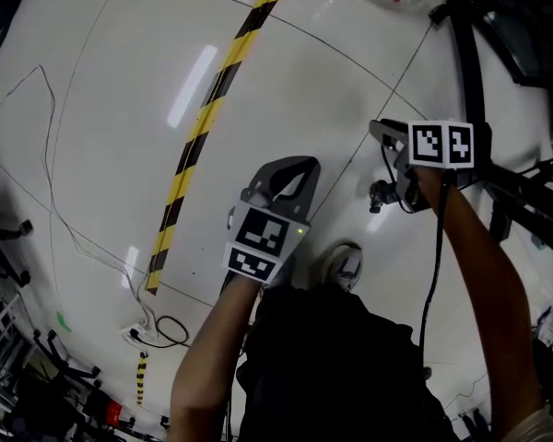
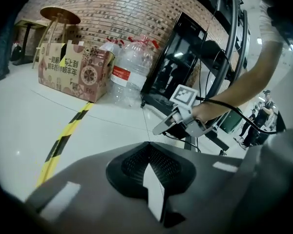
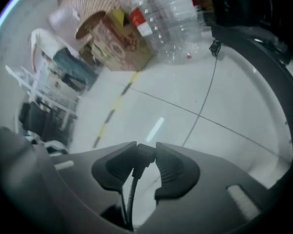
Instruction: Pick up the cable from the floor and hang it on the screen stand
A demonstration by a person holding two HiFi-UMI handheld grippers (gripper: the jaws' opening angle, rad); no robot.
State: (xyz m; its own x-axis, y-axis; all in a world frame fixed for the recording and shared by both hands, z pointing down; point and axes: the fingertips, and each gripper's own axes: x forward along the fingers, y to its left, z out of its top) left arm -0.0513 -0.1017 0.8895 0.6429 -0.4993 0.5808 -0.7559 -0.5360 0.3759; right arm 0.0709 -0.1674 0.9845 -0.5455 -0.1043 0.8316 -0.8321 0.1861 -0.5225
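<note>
Pickup looks done — the right gripper (image 3: 145, 152) is clamped on the cable (image 3: 131, 191), which dangles off the floor near the stand (image 1: 465, 53) (left gripper (image 2: 149, 145) closed, empty) — hanging it remains.

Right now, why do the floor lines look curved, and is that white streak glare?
Head view: the wide lens bows the striped floor tape; the white streak is likely lamp glare. Both gripper views: dark corners. Right gripper view: cable plug blurred.

text | cardboard box (image 2: 73, 72): Chinese print, unclear | bottle label (image 2: 121, 73): illegible
</note>
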